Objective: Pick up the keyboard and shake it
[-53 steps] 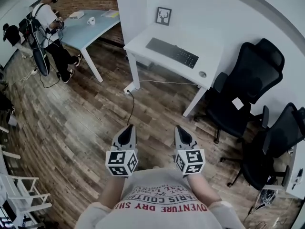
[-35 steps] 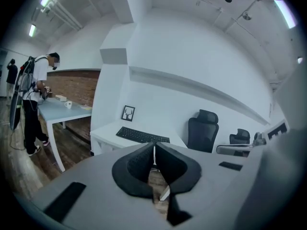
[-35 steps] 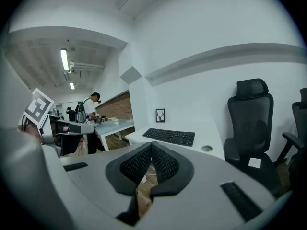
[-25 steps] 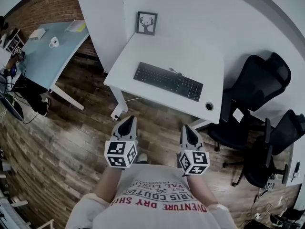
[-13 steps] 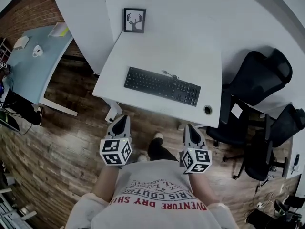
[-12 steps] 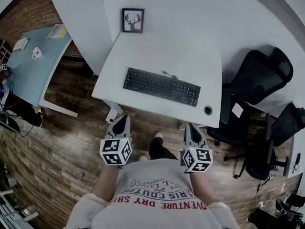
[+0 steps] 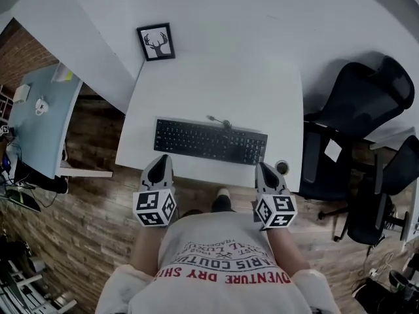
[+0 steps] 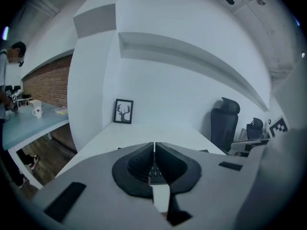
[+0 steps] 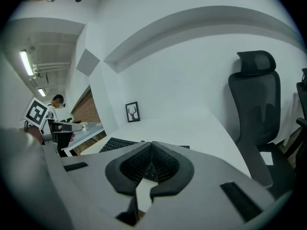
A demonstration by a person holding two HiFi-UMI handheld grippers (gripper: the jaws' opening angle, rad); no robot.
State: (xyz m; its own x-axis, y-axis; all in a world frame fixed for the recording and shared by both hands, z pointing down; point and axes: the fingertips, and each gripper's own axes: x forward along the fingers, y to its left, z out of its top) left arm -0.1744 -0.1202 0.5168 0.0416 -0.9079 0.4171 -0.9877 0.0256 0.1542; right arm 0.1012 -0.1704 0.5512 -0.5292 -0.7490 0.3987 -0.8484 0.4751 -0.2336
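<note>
Position: standing at the near edge of the white desk (image 7: 216, 84), both tools held low in front of the body.

- Keyboard (image 7: 209, 141): black, lies flat near the front edge of the desk, long side across. Untouched.
- Left tool (image 7: 160, 167): tip just short of the keyboard's left end, over the desk edge. Jaws together, nothing between them.
- Right tool (image 7: 267, 173): tip just short of the keyboard's right end. Jaws together as well, empty.
- Cable (image 7: 218, 121): leaves the keyboard's back edge and curls on the desk; where it runs next I cannot tell.
- Picture frame (image 7: 156, 42): upright at the back left corner, well apart from the keyboard.
- Round hole (image 7: 282, 167) in the desk, just beside the keyboard's right end.
- Black chair (image 7: 357, 100) to the right of the desk.

Stage, as I judge it: approach only. No pickup, no shake yet.

Risks from here:
1. Both tools are closed. If they arrive that way they will shove the keyboard back, not grip it.
2. The keyboard is thin and sits flush. A jaw may fail to get under it and skid over the keys.
3. Uneven grip at the 2 ends could let 1 end drop during shaking.
4. The cable may pull taut or snag and tug the keyboard loose.
</note>
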